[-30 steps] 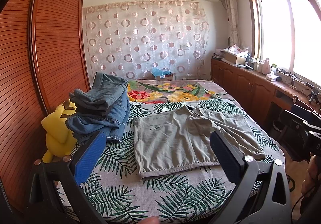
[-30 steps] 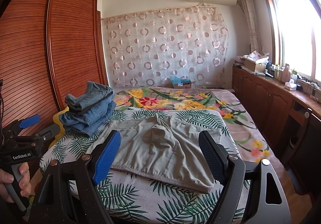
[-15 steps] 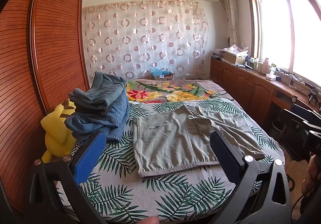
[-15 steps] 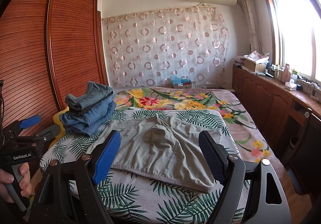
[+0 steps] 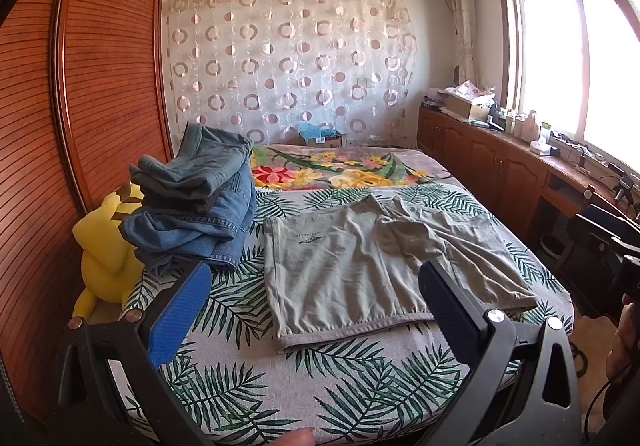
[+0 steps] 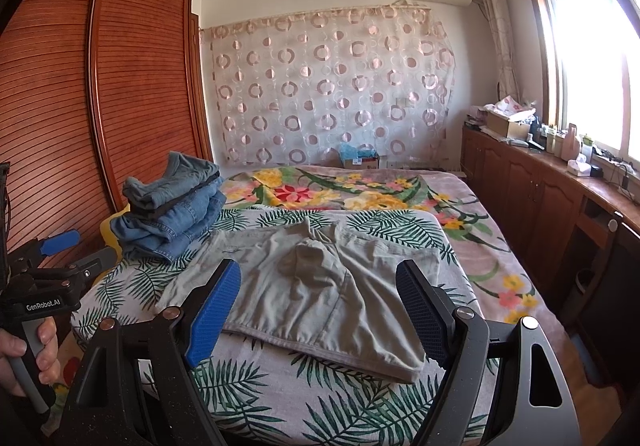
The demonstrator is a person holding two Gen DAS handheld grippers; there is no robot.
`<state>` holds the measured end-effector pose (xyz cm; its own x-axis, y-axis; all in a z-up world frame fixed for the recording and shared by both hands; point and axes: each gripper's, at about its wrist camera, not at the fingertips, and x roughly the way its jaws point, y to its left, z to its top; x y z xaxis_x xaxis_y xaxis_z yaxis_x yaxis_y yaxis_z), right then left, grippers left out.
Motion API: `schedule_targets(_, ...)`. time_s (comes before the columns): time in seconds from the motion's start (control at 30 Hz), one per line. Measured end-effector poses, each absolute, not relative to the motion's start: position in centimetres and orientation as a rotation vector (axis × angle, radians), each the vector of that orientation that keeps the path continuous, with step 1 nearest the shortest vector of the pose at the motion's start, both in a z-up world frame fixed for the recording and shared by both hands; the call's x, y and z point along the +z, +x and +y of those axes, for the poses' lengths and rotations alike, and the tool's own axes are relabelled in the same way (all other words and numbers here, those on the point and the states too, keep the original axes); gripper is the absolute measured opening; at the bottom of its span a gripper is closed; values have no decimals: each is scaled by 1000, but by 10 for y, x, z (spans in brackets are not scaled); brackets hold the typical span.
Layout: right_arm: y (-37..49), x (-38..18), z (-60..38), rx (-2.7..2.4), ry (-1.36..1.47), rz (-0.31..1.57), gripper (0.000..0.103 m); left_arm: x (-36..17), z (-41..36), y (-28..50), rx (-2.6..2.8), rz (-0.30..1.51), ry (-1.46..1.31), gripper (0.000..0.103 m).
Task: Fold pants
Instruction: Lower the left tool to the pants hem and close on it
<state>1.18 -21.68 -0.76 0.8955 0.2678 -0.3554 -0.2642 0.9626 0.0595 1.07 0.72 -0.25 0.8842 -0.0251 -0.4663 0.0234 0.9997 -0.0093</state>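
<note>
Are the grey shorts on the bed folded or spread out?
Spread out: the grey shorts lie flat on the bed, both legs and waistband showing.

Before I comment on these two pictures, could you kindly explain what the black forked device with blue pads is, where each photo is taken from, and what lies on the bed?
There is no robot here: a person holds a handheld two-finger gripper in each hand, each with a fisheye camera looking forward along its fingers. One picture is from the left gripper, the other from the right gripper; the right view also shows the left tool and the hand holding it. Both grippers are open and hold nothing, poised short of the bed. On the leaf-print cover lie grey-green pants, spread flat, not yet folded. Beside them is a stack of folded jeans, with a yellow plush toy behind it by the wardrobe.
</note>
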Motion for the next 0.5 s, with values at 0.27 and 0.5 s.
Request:
schedule_targets(0.27, 26, -19, -209, 319, -11, 413, 82, -31, 23, 28, -20, 551, -1, 103)
schedule_targets(0.5, 36, -27, -207, 330, -25, 445, 82, -60, 36, 43, -18, 627, 5, 103)
